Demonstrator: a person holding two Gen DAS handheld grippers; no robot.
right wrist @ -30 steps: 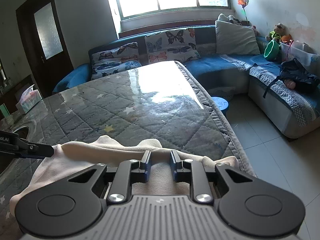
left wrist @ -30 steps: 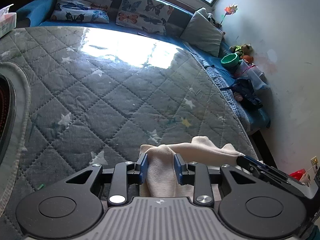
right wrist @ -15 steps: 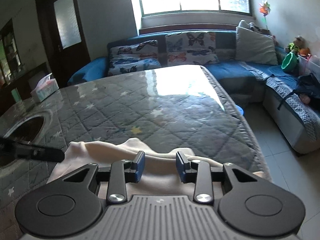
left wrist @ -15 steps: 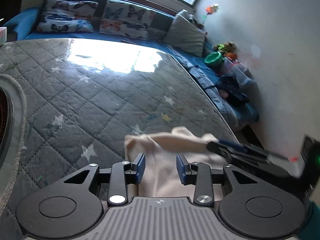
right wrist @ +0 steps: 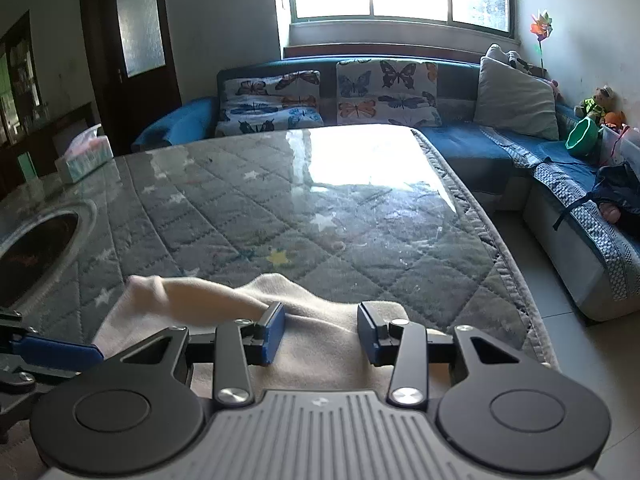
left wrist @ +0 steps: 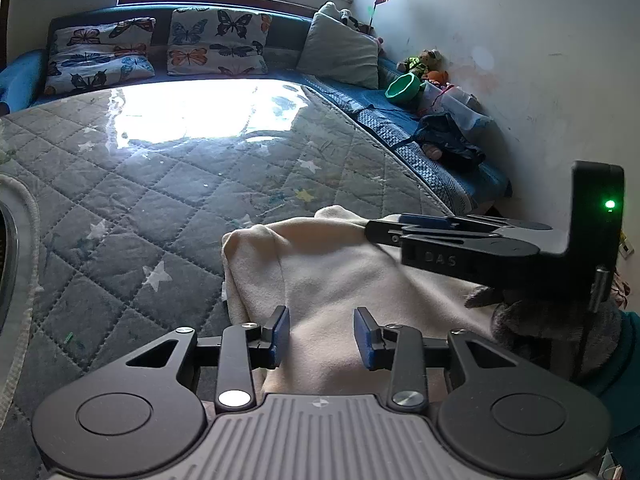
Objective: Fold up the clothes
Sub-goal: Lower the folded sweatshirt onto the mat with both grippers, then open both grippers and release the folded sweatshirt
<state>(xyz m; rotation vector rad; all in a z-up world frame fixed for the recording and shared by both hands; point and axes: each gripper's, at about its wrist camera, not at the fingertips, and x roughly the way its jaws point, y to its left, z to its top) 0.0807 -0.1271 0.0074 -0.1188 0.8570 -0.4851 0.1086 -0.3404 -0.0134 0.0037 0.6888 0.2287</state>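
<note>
- We see a grey quilted table cover (left wrist: 168, 184) with stars filling most of both views.
- Our cream garment (left wrist: 352, 280) lies folded at its near edge.
- Our left gripper (left wrist: 321, 334) stands apart above the cloth, pressing nothing.
- Our right gripper (right wrist: 321, 333) is opening, cloth beneath unpinched.

Black claw (left wrist: 322, 334) with blue pads (left wrist: 280, 334), silver screws, ribbed grey housing, grey fuzzy glove (left wrist: 532, 320), teal sleeve (left wrist: 624, 360)

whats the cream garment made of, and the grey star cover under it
Cream garment: looks like soft fleece or brushed knit, matte, with a fuzzy nap and rounded folds. Grey star cover: quilted padded fabric with diamond stitching; the glossy window glare suggests a clear sheet or glass on top, though that is uncertain.
</note>
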